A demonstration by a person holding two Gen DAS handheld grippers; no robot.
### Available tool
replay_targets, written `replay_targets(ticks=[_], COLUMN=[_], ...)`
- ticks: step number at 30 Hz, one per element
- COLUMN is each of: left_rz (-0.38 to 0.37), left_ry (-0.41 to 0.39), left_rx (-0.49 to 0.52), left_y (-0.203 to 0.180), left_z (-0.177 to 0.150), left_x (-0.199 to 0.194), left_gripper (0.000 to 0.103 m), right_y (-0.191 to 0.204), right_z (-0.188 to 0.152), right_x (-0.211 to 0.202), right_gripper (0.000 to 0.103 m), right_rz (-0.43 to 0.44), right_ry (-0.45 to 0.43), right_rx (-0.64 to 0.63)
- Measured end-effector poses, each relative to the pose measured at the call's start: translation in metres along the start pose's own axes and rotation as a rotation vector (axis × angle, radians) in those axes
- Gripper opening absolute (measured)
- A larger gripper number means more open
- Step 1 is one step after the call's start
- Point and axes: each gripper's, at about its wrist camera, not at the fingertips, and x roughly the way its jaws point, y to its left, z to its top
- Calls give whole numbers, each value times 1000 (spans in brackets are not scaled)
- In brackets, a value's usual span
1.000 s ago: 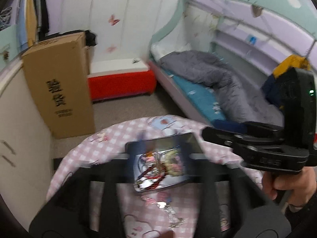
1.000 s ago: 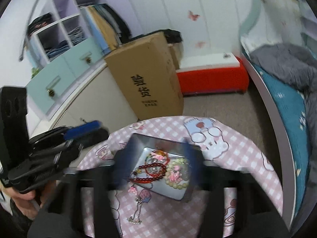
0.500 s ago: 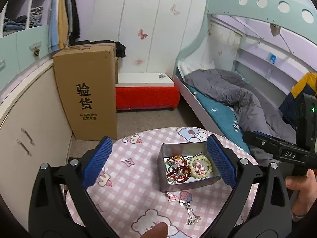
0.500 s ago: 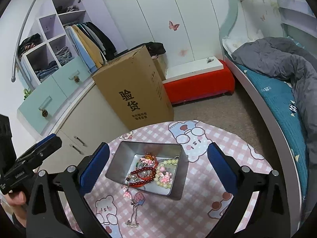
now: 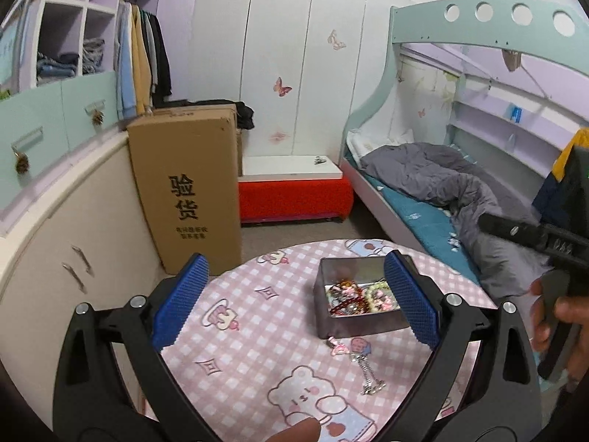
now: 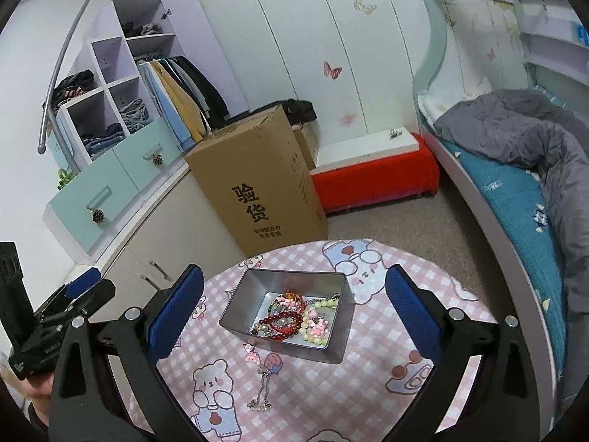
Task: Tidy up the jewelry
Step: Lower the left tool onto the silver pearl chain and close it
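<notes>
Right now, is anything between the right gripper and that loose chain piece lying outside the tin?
Nothing visible. The right gripper is open and empty, above the table. The chain piece lies bare on the cloth just in front of the tin, whose near wall is the only thing close by.

We count one metal tin (image 6: pixel 333 346) at table centre, two grippers, one cardboard box (image 6: pixel 257 184) at twelve o'clock, one loose charm chain (image 6: pixel 263 383) at six.

Tall cardboard box (image 6: pixel 257 184) standing beyond the tool, red bench (image 6: pixel 375 180) sitting behind, grey quilt (image 6: pixel 533 136) lying on the bed to its right
</notes>
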Motion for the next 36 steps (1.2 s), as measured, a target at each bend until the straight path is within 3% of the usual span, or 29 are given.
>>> replay_targets(ticks=[3,10,20,26,36], left_rz=[30,24,-32,-97,-124], left_ry=[-2,20,112,241,356], left_rx=[16,59,58,84,125], left_y=[-3,-18,-32,-54,-75], left_z=[-4,-21,-66,-116,-144], left_x=[-6,-16,-9,21,81], left_gripper=[94,94,94,94,92], right_y=[2,6,-1,-15,-26], right_z=[-2,-25,-80,-104,-115], right_x=[-11,-37,-37,-27,-25], right_gripper=[95,95,95,95,95], right_rz=[-18,-81,-156,-174,-189], right_ry=[-25,-51,35,101,134], right_rx=[-14,-45,-69,-26,2])
